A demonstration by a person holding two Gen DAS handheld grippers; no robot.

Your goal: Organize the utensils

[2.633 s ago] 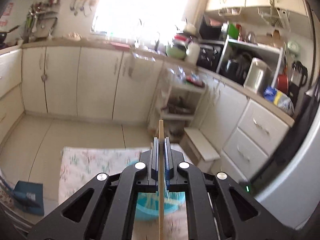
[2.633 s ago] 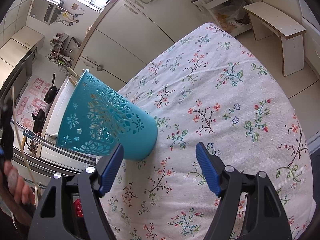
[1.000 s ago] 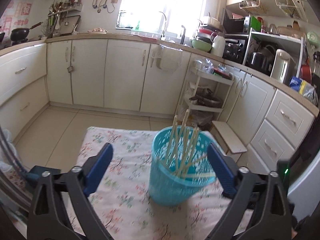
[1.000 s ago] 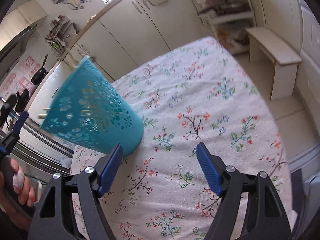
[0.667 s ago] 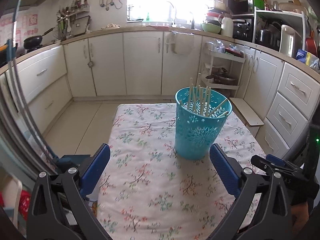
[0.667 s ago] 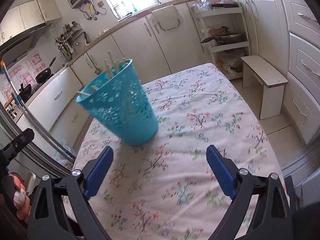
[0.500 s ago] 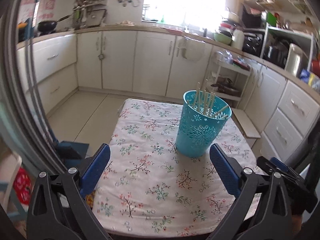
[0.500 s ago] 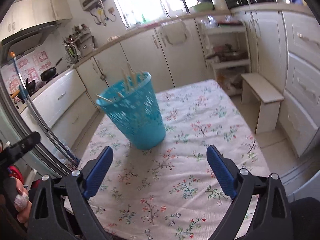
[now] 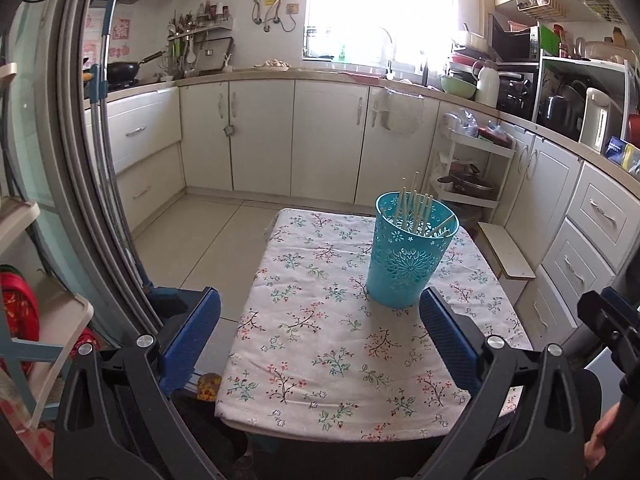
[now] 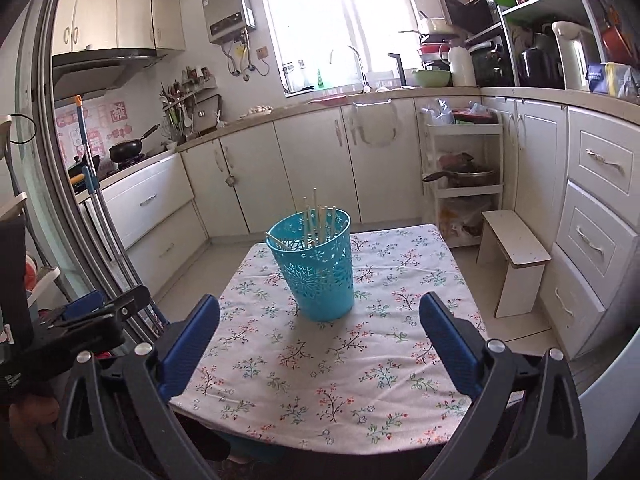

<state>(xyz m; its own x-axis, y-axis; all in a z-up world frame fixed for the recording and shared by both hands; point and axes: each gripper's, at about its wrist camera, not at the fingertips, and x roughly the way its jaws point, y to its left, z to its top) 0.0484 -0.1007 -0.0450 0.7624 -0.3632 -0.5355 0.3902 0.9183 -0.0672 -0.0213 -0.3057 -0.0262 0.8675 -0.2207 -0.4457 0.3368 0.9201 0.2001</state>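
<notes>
Both tongs have retreated, gaping and empty, basket apparently well ahead.

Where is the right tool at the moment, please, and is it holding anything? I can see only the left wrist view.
Observer: The right wrist view shows the right tool open and holding nothing, facing the blue basket.
Operator: Thank you. Is any chopstick hanging outside the basket on that side?
Observer: None is outside. One chopstick lies slanted with its tip poking over the rim, and the others stand upright inside.
Operator: Does the wooden stool touch the table?
Observer: No. The stool stands on the floor with a gap between it and the tablecloth.
</notes>
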